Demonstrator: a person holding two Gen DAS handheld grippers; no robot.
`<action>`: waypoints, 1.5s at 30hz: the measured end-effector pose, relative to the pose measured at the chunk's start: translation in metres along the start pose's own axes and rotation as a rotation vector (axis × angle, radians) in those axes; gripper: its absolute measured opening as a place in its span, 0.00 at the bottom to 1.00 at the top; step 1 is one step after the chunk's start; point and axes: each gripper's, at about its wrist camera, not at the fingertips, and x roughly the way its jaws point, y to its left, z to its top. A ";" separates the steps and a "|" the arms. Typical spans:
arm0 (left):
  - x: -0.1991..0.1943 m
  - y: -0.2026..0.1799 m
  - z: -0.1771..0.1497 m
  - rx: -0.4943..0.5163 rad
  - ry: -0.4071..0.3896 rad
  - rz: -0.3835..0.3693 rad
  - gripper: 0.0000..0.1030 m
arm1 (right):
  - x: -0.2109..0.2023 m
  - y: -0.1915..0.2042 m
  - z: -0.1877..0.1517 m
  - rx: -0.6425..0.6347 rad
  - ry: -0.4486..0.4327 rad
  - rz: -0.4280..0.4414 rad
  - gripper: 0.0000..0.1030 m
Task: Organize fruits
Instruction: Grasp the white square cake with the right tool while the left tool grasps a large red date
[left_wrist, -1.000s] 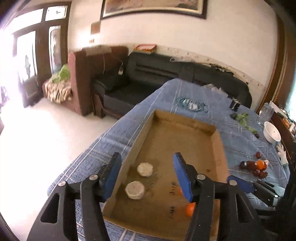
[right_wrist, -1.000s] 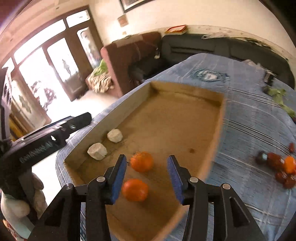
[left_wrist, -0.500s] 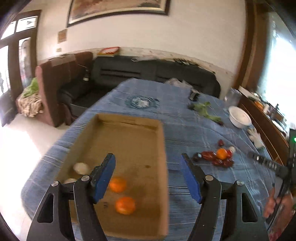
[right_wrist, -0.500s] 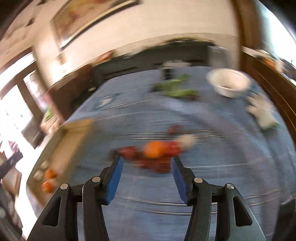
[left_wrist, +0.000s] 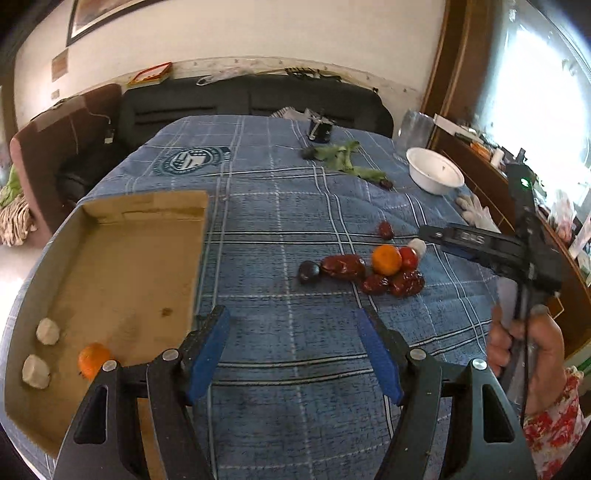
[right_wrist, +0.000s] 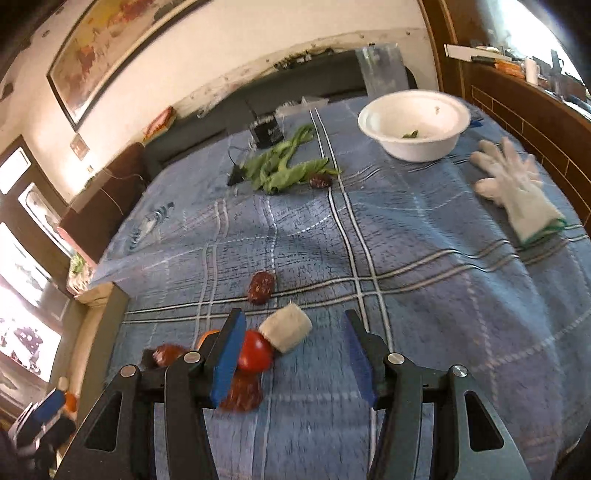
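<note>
Both tongs apart, empty: right gripper (right_wrist: 291, 354) low-centre over white chunk (right_wrist: 285, 329), left gripper (left_wrist: 295, 354) waiting beside box (left_wrist: 122, 258).

Before you: a woven cloth (left_wrist: 295, 206), blue plaid, matt. Cardboard tray (left_wrist: 199, 236), raw brown, dull, scuffed inside. Red dates (left_wrist: 341, 266), wrinkled, glossy skin. Orange (left_wrist: 386, 259), finely pebbled, soft sheen. Tomato (right_wrist: 255, 350), smooth and shiny. White bowl (right_wrist: 413, 147), smooth, looks like plastic or foam. Glove (right_wrist: 517, 192), thin, translucent. Your left gripper (left_wrist: 295, 350): matt black plastic frame, ribbed blue pads, metal rivets.
</note>
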 end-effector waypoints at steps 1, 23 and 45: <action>0.004 -0.003 0.001 0.013 0.001 -0.001 0.68 | 0.005 0.000 0.000 0.002 0.004 -0.002 0.56; 0.108 -0.042 0.047 0.253 0.144 -0.062 0.67 | 0.006 -0.037 0.000 0.064 0.014 0.044 0.40; 0.112 -0.076 0.035 0.362 0.130 -0.054 0.44 | 0.013 -0.026 -0.003 0.022 0.031 0.045 0.40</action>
